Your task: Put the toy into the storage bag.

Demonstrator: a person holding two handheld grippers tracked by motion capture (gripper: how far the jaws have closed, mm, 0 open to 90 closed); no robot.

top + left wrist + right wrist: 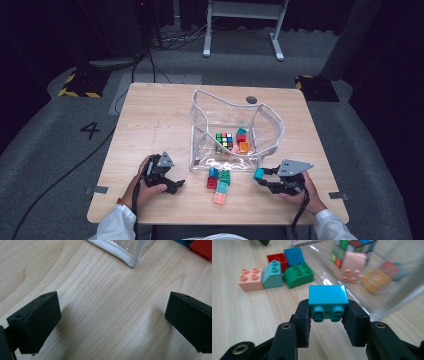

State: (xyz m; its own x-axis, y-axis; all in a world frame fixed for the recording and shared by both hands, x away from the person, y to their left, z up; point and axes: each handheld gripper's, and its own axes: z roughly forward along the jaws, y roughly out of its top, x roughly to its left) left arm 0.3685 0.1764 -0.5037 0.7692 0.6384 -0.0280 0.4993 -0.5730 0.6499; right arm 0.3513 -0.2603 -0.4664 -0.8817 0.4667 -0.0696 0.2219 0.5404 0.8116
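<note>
My right gripper [327,312] is shut on a teal brick [327,301], held above the table with its studs toward the camera. From above, that teal brick [259,174] hangs at the tip of the right gripper [261,176], just right of the clear pouch's front corner. The left gripper [176,185] rests low on the wood at the near left, open; nothing lies between its fingers [37,320]. Loose bricks lie in front of the pouch: pink [250,278], light teal [272,275], red [275,259], blue [294,255] and green [299,274].
A clear pouch with a white rim [235,131] stands open mid-table and holds a colour cube [224,140], an orange brick [243,147] and a few more bricks. Its corner [131,263] lies ahead of the left gripper. Table edges run close behind both hands.
</note>
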